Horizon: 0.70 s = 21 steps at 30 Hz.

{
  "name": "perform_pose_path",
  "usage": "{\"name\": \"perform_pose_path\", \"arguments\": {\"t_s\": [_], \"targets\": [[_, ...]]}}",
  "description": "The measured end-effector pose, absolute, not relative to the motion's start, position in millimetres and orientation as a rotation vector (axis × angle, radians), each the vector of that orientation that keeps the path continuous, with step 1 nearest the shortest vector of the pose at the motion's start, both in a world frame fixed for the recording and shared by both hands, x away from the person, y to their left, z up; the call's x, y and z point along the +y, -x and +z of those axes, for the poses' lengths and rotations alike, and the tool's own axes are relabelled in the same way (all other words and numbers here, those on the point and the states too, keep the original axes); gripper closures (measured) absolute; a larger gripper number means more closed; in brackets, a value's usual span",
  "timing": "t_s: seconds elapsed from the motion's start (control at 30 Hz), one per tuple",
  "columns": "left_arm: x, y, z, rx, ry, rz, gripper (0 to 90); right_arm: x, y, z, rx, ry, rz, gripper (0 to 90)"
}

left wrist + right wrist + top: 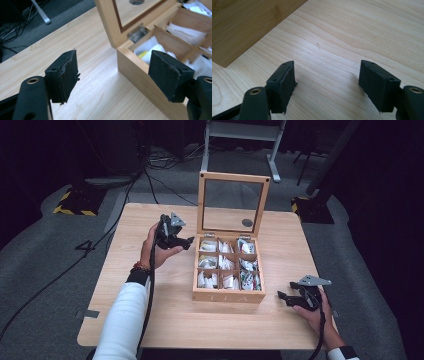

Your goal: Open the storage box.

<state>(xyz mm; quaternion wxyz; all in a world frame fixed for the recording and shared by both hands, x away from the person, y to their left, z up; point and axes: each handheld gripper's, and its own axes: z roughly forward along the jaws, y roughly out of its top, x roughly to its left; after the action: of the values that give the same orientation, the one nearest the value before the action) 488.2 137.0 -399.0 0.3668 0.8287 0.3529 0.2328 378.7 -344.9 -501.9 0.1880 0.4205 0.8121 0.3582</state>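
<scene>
Wooden tea box lid up.

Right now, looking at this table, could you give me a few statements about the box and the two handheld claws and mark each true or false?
1. The tea box has its glass lid standing open. True.
2. The left gripper clamps a tea bag. False: its jaws stand open with nothing between them.
3. The box has nine compartments holding tea bags. True.
4. The right gripper is inside the box. False: it sits on the table to the right of the box, open.
</scene>
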Motion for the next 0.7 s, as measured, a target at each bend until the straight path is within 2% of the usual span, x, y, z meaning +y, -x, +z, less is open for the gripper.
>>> {"name": "perform_pose_path", "arguments": {"t_s": [0.27,0.7], "targets": [[142.3,-461.8,-404.6,0.863,-2.174,0.675,20.7,-345.3,-379.0,-500.0,2.292,-1.184,0.987,31.1],[162.3,-420.9,-424.6,0.822,-2.210,0.669,18.9,-338.2,-371.5,-467.9,2.258,-1.092,1.053,33.5]]}}
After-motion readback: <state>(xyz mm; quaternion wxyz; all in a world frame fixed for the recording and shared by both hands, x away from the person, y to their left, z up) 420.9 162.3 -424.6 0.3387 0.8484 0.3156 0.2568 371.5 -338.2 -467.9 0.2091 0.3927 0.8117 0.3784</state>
